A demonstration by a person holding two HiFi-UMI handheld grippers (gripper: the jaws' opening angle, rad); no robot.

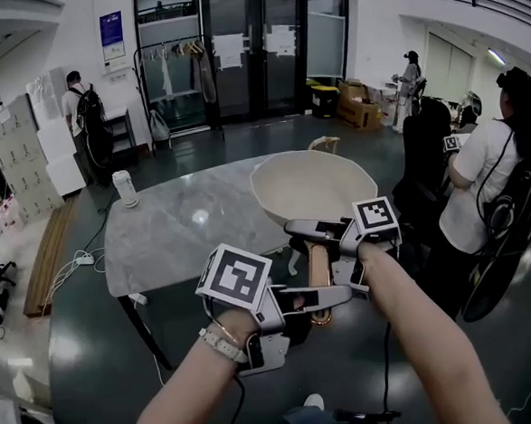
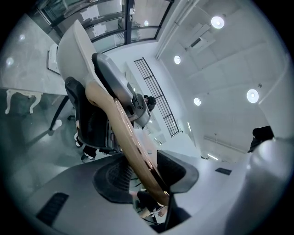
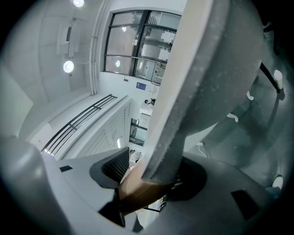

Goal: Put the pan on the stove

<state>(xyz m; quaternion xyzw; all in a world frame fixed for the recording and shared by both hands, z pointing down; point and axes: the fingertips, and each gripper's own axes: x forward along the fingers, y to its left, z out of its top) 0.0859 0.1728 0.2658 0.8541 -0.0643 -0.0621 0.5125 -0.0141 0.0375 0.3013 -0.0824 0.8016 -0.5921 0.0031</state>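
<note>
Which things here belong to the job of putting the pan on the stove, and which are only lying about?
Job: cream round pan with wooden handle; left tool and right tool, both shut on that handle.
Lying about: white cylindrical container on grey marble table; brown cardboard boxes. No stove shows.

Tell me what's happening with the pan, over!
Both shut on the wooden handle: left gripper, right gripper. Cream pan held by the marble table edge. No stove in view.

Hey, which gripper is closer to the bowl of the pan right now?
Right. The right gripper clamps the handle by the bowl; the left gripper clamps it farther back, near its end.
</note>
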